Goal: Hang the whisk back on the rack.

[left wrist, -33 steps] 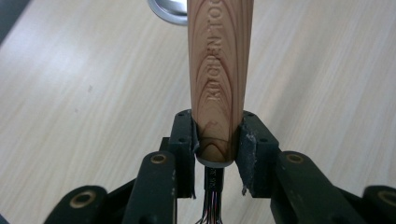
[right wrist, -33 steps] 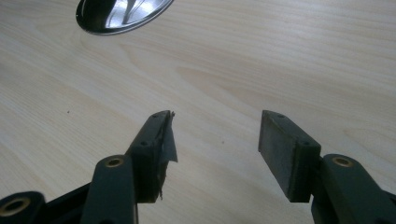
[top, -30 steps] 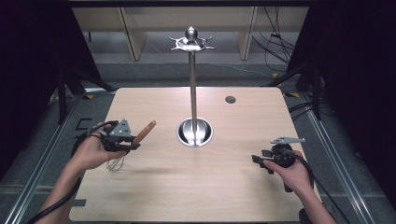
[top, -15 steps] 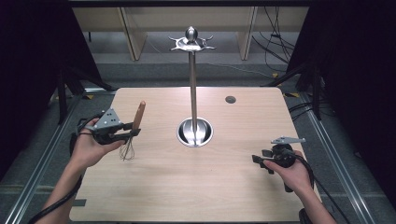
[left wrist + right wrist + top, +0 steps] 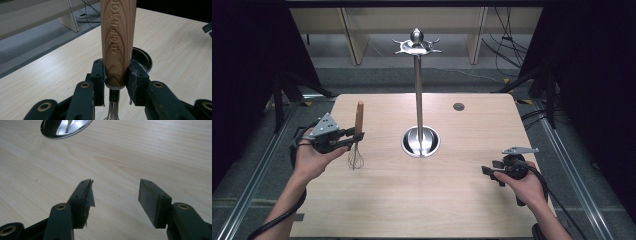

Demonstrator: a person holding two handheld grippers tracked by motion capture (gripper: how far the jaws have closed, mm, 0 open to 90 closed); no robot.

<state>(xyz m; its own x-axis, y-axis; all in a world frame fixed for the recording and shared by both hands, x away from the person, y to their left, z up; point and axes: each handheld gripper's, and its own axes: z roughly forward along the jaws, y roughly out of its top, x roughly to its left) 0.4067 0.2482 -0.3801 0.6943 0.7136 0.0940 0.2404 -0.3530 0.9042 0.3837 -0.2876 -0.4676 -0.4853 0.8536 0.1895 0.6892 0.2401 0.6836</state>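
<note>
A whisk with a wooden handle (image 5: 359, 117) and wire head (image 5: 355, 159) stands upright above the table's left side. My left gripper (image 5: 354, 139) is shut on the handle's lower end. In the left gripper view both pads press the wooden handle (image 5: 118, 42), stamped with lettering, and the wires hang below the jaws. A tall metal utensil stand (image 5: 419, 90) with a hooked crown and round base (image 5: 420, 141) rises at the table's centre. My right gripper (image 5: 488, 173) rests at the right front, open, with nothing between its pads (image 5: 154, 200).
The light wooden table (image 5: 427, 210) has a small dark grommet (image 5: 458, 106) at the back right. Dark metal frames flank both sides. The stand's shiny base (image 5: 63, 127) lies ahead of the right gripper.
My left hand has turned the whisk from a slanted pose to upright, handle up and wires down, lifting it slightly. The right hand has stayed still.
</note>
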